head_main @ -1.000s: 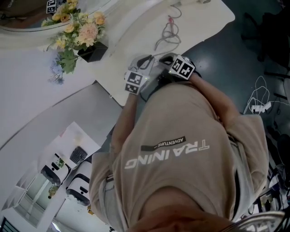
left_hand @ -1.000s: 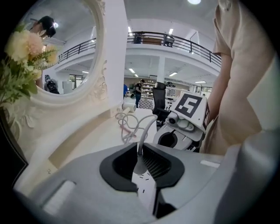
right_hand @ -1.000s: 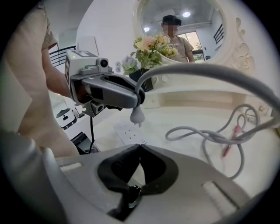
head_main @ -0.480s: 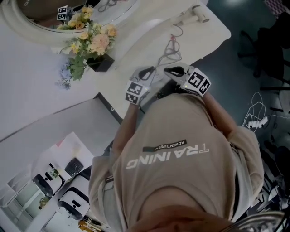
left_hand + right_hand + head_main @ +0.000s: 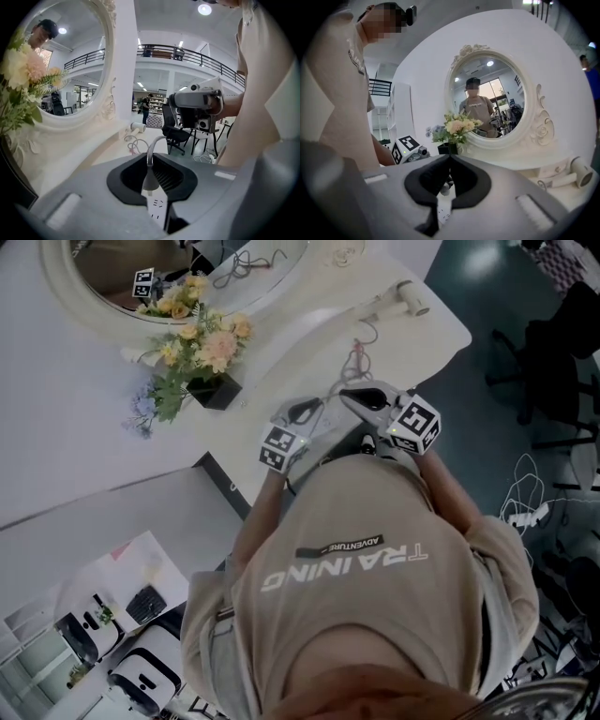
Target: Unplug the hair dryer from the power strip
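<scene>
**While the plug (image 5: 148,180) stands in the strip (image 5: 158,208): pull pending**

Left gripper (image 5: 150,157): fingers narrow, closed round the plug, the cord (image 5: 154,143) leaving past the tips. Right gripper (image 5: 450,158): tips touching, strip showing beneath the pads; no grip on it can be confirmed. Judged step: seizing and bracing. Next move calls for a straight draw away from the strip. The table (image 5: 309,324) edge lies behind both sets of fingers. The dryer (image 5: 405,298) lies well beyond the tips, with open room above.
</scene>
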### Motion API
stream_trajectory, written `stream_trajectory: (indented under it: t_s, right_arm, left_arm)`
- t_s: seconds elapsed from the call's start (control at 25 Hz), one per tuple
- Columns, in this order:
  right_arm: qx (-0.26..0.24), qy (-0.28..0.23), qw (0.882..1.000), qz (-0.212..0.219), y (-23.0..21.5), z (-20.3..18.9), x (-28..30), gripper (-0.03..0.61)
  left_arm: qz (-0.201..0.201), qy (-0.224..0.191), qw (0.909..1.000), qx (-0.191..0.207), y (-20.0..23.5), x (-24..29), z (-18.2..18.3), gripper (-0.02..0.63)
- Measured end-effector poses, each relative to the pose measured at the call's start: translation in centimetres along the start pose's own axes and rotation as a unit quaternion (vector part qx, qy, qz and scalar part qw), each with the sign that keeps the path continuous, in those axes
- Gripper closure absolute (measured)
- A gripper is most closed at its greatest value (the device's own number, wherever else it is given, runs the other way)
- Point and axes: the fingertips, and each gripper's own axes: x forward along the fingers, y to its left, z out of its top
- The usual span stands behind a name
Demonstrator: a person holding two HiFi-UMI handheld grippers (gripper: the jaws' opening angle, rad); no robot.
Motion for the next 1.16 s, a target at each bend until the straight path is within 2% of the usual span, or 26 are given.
stream_trajectory:
  t_s: [0.2,0.32,0.44,0.64,0.96,1.16]
  right_arm:
    - [0.0,-0.014,1.0,-0.007,0.0,0.9,-0.2,0.575]
    - [0.005,-0.014,1.0,-0.008,-0.1,0.7,-0.2,0.575]
    - [0.006,-0.013,1.0,-0.008,0.2,0.4,-0.3,0.574]
    - [0.0,-0.007,1.0,-0.013,0.1,0.1,-0.5,0.575]
    - [-0.007,0.003,1.0,-0.003,0.1,0.2,-0.3,0.575]
    - [-0.019,-0.007,1.0,-0.006,-0.7,1.1,1.1,0.575]
  left_arm:
    - [-0.002,0.015,0.9999,-0.007,-0.3,-0.6,-0.6,0.57]
    - [0.002,-0.001,1.0,-0.007,-0.3,-0.5,0.1,0.571]
    - [0.002,0.0,1.0,-0.007,-0.6,-0.5,0.2,0.569]
    - [0.006,-0.009,0.9999,0.003,-0.7,-0.7,0.9,0.571]
    - [0.005,-0.005,0.9999,0.007,-0.7,-1.1,0.4,0.571]
    - [0.001,0.005,0.9997,0.025,0.7,-1.2,0.5,0.571]
